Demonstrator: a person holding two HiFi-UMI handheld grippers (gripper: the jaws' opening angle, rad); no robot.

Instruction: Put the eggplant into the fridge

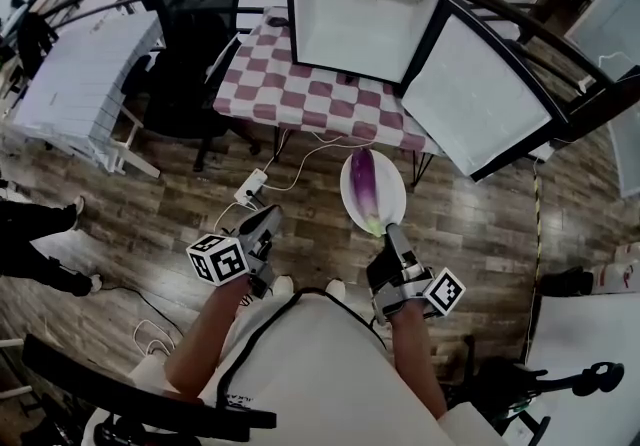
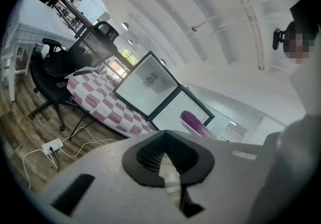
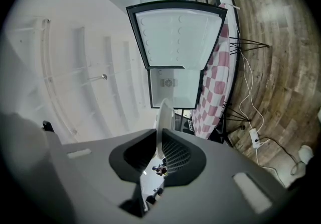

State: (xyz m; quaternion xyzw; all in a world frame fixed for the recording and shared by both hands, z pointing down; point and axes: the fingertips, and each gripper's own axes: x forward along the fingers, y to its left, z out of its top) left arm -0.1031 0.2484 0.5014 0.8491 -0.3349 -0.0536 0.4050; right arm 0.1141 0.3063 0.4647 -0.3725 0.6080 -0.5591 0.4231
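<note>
A purple eggplant [image 1: 363, 184] lies on a white plate [image 1: 385, 196] held out above the wooden floor. My right gripper [image 1: 392, 232] is shut on the plate's near rim; in the right gripper view the plate [image 3: 164, 115] shows edge-on between the jaws of that gripper [image 3: 160, 140]. The fridge [image 1: 360, 19] stands ahead on the checkered table [image 1: 300, 84], its white inside bare and its door [image 1: 490, 94] swung open to the right. My left gripper [image 1: 268, 222] hangs to the left of the plate, shut and holding nothing. The left gripper view catches the eggplant [image 2: 194, 122] past the jaws of my left gripper [image 2: 168, 160].
A black office chair [image 1: 190, 24] stands left of the checkered table. A white power strip [image 1: 250, 189] with trailing cables lies on the floor just ahead of my left gripper. A white slatted table [image 1: 80, 64] and a person's legs [image 1: 40, 244] are at far left.
</note>
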